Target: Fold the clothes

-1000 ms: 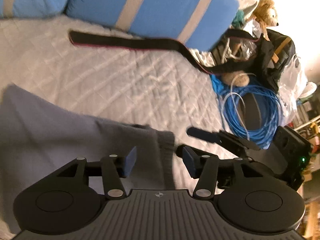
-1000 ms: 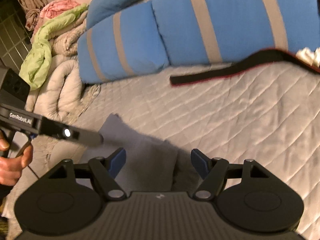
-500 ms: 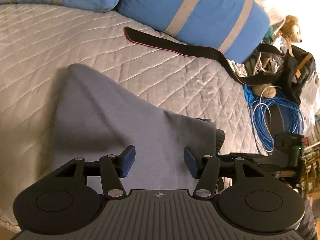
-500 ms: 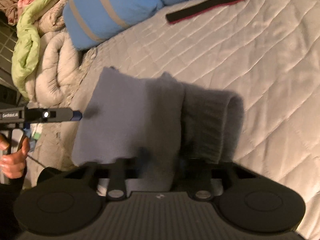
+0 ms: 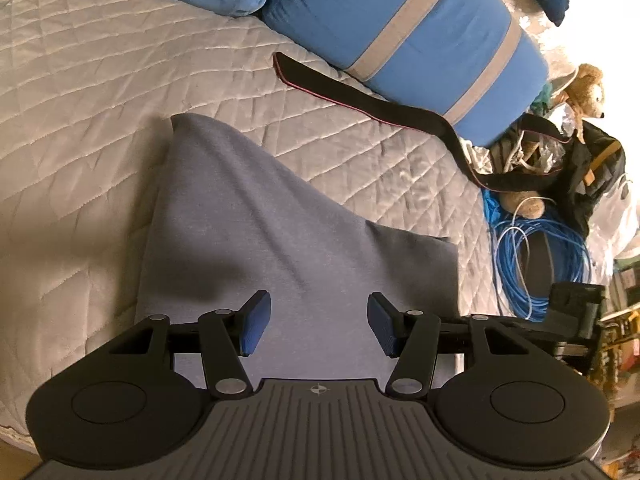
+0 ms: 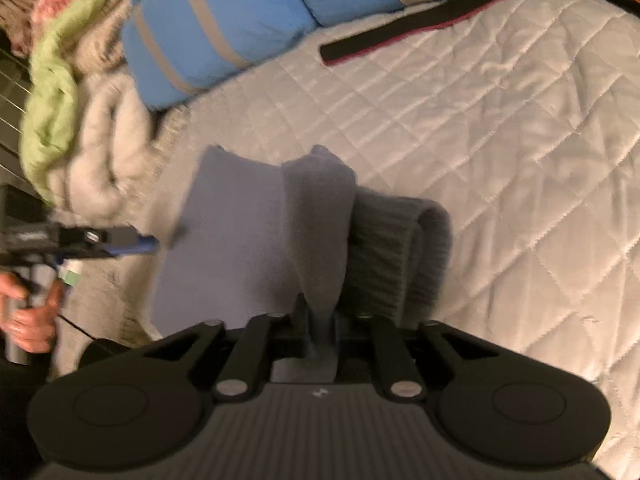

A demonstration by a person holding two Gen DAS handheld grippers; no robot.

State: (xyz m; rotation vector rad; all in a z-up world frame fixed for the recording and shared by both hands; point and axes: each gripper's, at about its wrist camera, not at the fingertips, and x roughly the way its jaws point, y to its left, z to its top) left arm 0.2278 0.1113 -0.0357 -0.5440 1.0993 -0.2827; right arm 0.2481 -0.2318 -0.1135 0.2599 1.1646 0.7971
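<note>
— Sweater (image 5: 256, 232), where is it in the left wrist view?
— It lies on the quilted bed cover (image 5: 80, 92), grey-blue, below the blue pillow (image 5: 404, 36). The left gripper (image 5: 316, 322) hangs over it, jaws spread, holding nothing.
— And in the right wrist view?
— The right gripper (image 6: 320, 340) has its jaws pressed together on a fold of the sweater (image 6: 236, 220), next to the ribbed cuff (image 6: 392, 248). A hand (image 6: 28, 312) holds the other gripper at the left.
</note>
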